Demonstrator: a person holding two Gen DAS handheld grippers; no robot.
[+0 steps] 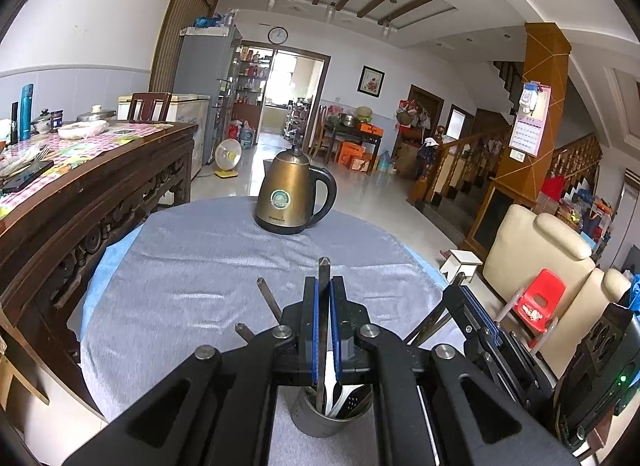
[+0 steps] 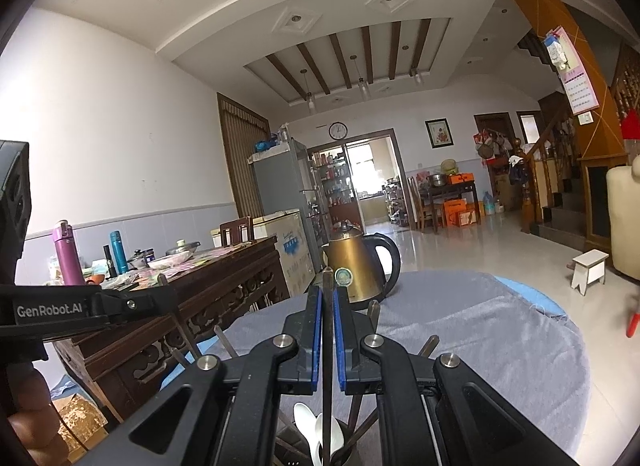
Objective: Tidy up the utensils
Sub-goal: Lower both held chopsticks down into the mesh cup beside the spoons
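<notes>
Dark chopsticks stand pinched in both our grippers. Our left gripper (image 1: 323, 298) clamps one chopstick (image 1: 322, 270) above the metal cup (image 1: 320, 420); our right gripper (image 2: 327, 306) clamps another chopstick (image 2: 328, 286).

Left wrist cam sits close above the round table (image 1: 192, 266), looking fwd along its fingers, tilted slightly down across the grey cloth toward the kettle (image 1: 294, 193) and the room beyond. Right wrist cam sits lower, pitched up more, taking in much ceiling. Both views share the kettle (image 2: 360, 266), wall clock (image 1: 277, 35), wooden sideboard (image 1: 100, 193) and the doorway
</notes>
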